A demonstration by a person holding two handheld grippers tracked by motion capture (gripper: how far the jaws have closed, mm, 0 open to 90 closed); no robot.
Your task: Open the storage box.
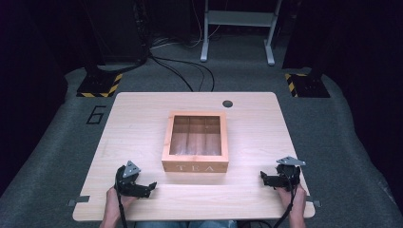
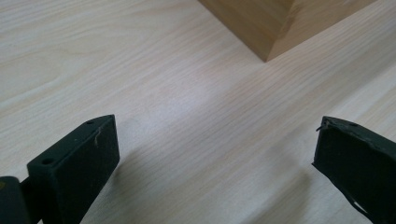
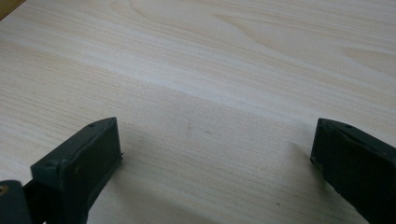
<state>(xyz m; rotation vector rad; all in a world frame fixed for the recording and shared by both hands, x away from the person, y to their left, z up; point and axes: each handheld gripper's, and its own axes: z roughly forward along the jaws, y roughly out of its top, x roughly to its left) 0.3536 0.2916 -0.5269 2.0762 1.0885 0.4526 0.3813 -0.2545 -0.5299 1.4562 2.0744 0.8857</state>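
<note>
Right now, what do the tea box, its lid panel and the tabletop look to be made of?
Tea box: apparently solid wood, warm honey stain, grain visible, "TEA" lettered on the front. Lid panel: clear glass or plastic, since the dividers show through; cannot tell which. Tabletop: pale wood or wood-look laminate, smooth with a soft sheen and printed-looking grain.

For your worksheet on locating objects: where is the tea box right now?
In the high view the tea box sits mid-table, between and beyond the left tongs and right tongs.
</note>
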